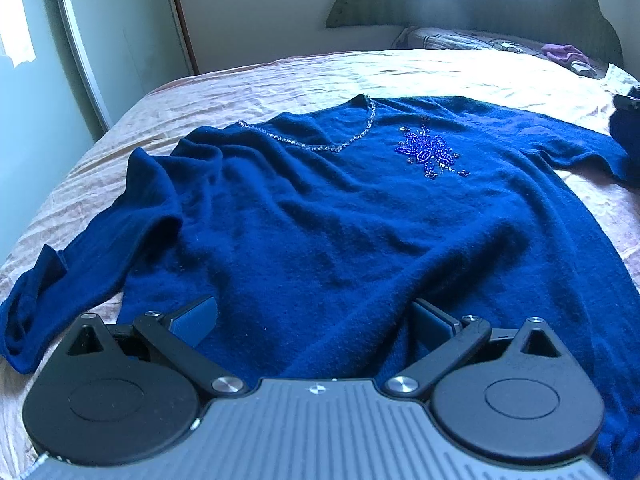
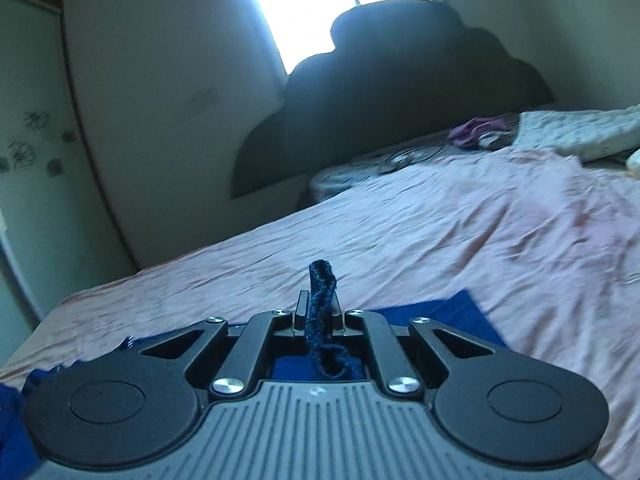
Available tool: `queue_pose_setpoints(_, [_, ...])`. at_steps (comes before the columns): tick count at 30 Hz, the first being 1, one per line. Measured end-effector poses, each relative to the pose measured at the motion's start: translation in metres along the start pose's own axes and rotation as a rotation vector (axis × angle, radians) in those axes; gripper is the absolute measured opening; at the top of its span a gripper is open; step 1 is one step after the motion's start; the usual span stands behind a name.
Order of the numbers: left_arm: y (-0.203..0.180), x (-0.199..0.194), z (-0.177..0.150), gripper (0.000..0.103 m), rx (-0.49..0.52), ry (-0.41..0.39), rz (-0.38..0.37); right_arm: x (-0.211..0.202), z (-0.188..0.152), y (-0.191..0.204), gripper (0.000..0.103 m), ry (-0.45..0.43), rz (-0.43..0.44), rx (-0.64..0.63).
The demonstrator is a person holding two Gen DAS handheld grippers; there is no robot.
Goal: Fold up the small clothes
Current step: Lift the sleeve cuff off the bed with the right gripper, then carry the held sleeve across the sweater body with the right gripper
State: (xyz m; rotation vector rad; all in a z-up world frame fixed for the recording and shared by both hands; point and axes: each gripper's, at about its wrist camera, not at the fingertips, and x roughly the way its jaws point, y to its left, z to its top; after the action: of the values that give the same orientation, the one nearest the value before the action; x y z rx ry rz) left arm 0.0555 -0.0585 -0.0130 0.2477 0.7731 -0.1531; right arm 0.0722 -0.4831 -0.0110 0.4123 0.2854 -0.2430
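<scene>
A dark blue knit sweater (image 1: 320, 216) with a beaded neckline and a beaded flower motif lies spread on the pink bedsheet (image 1: 280, 76). Its left sleeve (image 1: 80, 272) trails toward the bed's near left edge. My left gripper (image 1: 316, 320) hovers open over the sweater's hem, the cloth lying under and between its blue pads without being pinched. In the right wrist view my right gripper (image 2: 318, 312) is shut on a blue edge of the sweater (image 2: 322, 280), which sticks up between the fingers. More blue cloth (image 2: 460, 312) lies beneath it.
A dark headboard (image 2: 380, 92) and patterned pillows (image 1: 460, 40) sit at the far end of the bed. A purple cloth (image 1: 560, 54) lies by the pillows. A pale wardrobe door (image 1: 100, 40) stands at the left. Wrinkled pink sheet (image 2: 480, 220) spreads beyond the sweater.
</scene>
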Motion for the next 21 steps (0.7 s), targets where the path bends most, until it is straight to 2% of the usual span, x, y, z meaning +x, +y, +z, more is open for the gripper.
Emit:
queue_pose_setpoints(11, [0.006, -0.001, 0.002, 0.103, -0.012, -0.011, 0.000, 0.024, -0.014, 0.044, 0.007, 0.113, 0.101, -0.017])
queue_pose_setpoints(21, [0.014, 0.001, 0.005, 0.103, -0.034, -0.010, 0.016, 0.035, -0.023, 0.088, 0.007, 0.147, 0.179, -0.063])
